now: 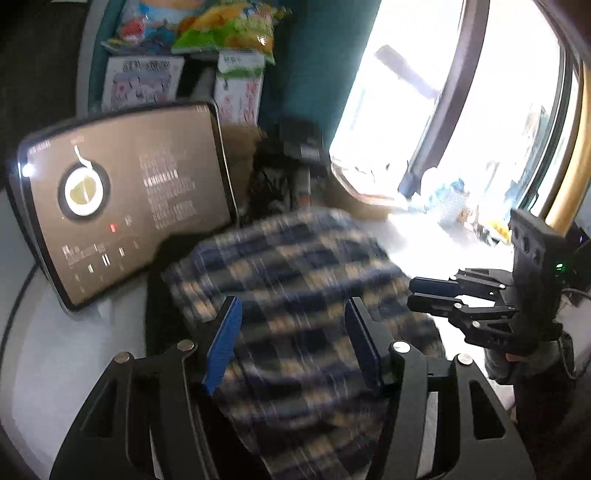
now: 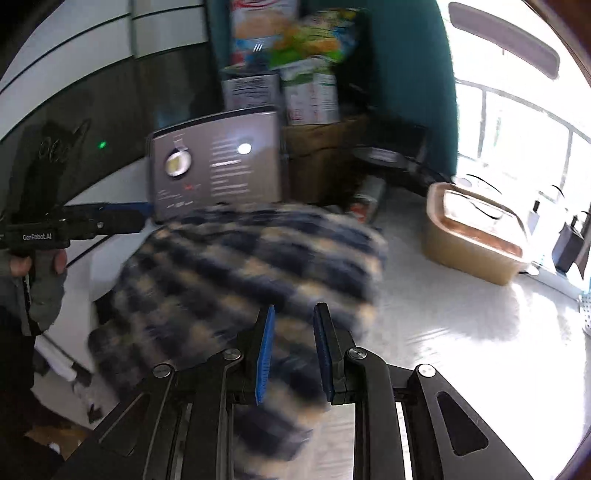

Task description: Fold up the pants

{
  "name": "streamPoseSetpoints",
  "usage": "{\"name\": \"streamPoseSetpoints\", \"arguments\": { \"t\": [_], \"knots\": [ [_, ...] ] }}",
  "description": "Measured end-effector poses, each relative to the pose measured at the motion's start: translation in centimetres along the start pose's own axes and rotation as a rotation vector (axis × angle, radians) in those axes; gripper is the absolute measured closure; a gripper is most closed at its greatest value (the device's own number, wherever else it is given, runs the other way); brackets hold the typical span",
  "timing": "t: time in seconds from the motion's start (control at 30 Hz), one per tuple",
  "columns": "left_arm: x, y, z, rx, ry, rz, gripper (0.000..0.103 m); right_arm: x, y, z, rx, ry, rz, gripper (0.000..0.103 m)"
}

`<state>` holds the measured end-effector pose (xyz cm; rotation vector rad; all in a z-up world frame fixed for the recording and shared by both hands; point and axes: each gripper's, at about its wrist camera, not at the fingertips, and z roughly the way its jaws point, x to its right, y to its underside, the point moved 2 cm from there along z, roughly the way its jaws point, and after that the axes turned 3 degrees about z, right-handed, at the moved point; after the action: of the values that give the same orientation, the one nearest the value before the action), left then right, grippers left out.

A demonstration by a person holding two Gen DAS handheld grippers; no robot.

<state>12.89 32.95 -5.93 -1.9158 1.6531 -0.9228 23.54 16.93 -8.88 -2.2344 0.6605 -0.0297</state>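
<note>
The plaid blue-and-tan fleece pants (image 1: pixel 295 258) lie bunched in a mound on the white table (image 1: pixel 55 350), blurred in both views. My left gripper (image 1: pixel 291 301) hovers over their near part, blue pads wide apart, cloth showing below and between them without being pressed. My right gripper (image 2: pixel 295 308) stands over the pants (image 2: pixel 240 266) near their right edge, pads only a narrow gap apart, with blurred cloth showing in the gap. From the left wrist the right gripper (image 1: pixel 410 292) reaches in from the right at the pants' edge. The left gripper (image 2: pixel 142 221) comes in from the left, held by a gloved hand (image 2: pixel 44 273).
A dark screen device (image 1: pixel 122 199) leans behind the pants. Snack bags and cartons (image 1: pixel 221 33) are stacked at the back against a teal wall. A tan container (image 2: pixel 476 236) sits at the right near the bright window. Bare white tabletop (image 2: pixel 443 332) lies right of the pants.
</note>
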Motion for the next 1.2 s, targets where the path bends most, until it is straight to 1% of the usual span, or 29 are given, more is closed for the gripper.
{"name": "streamPoseSetpoints", "arguments": {
  "t": [0.1, 0.17, 0.27, 0.37, 0.5, 0.57, 0.67, 0.73, 0.83, 0.9, 0.93, 0.97, 1.07, 1.1, 1.2],
  "knots": [
    [-0.8, 1.9, 1.5, -0.068, -0.021, -0.039, 0.045, -1.7, 1.4, 0.8, -0.037, -0.013, -0.030, 0.080],
    [-1.0, 2.6, 2.1, -0.083, -0.018, -0.057, 0.045, -1.9, 2.8, 0.9, -0.065, -0.004, -0.024, 0.080],
    [-0.8, 3.3, 1.4, -0.092, -0.015, -0.067, 0.045, -1.6, 4.3, 0.7, -0.090, 0.008, -0.011, 0.080],
    [-0.2, 3.3, -0.1, -0.075, -0.028, -0.059, 0.045, -1.2, 5.6, -0.6, -0.088, 0.020, 0.010, 0.080],
    [1.7, 3.7, -2.1, -0.023, -0.054, -0.025, 0.045, -0.4, 6.6, -3.2, -0.058, 0.053, 0.049, 0.080],
    [3.1, 4.2, -2.9, 0.013, -0.065, -0.016, 0.042, -0.1, 7.2, -4.4, -0.039, 0.083, 0.057, 0.080],
    [5.8, 5.1, -3.9, 0.068, -0.072, 0.023, 0.032, 0.4, 8.1, -6.5, -0.013, 0.127, 0.086, 0.080],
    [8.0, 5.8, -4.4, 0.106, -0.085, 0.059, 0.021, 0.7, 8.8, -7.9, 0.002, 0.157, 0.103, 0.080],
    [10.8, 6.8, -4.7, 0.148, -0.084, 0.103, 0.013, 0.9, 9.9, -10.1, 0.020, 0.198, 0.122, 0.079],
    [12.3, 7.4, -4.6, 0.157, -0.063, 0.107, 0.012, 0.9, 10.7, -11.7, 0.035, 0.235, 0.129, 0.059],
    [13.0, 7.5, -4.5, 0.160, -0.053, 0.107, 0.012, 1.0, 11.0, -12.3, 0.047, 0.253, 0.132, 0.031],
    [13.6, 7.8, -4.7, 0.173, -0.046, 0.100, 0.011, 1.0, 11.3, -13.0, 0.061, 0.266, 0.136, 0.016],
    [14.7, 8.1, -4.7, 0.207, -0.025, 0.050, 0.008, 1.0, 12.6, -15.4, 0.084, 0.301, 0.161, 0.015],
    [15.1, 8.2, -4.6, 0.205, -0.024, 0.019, 0.005, 1.1, 13.0, -16.2, 0.092, 0.317, 0.167, 0.015],
    [16.4, 8.6, -4.7, 0.208, -0.030, 0.006, 0.005, 1.2, 14.0, -18.8, 0.123, 0.364, 0.185, 0.015]
  ]
}}
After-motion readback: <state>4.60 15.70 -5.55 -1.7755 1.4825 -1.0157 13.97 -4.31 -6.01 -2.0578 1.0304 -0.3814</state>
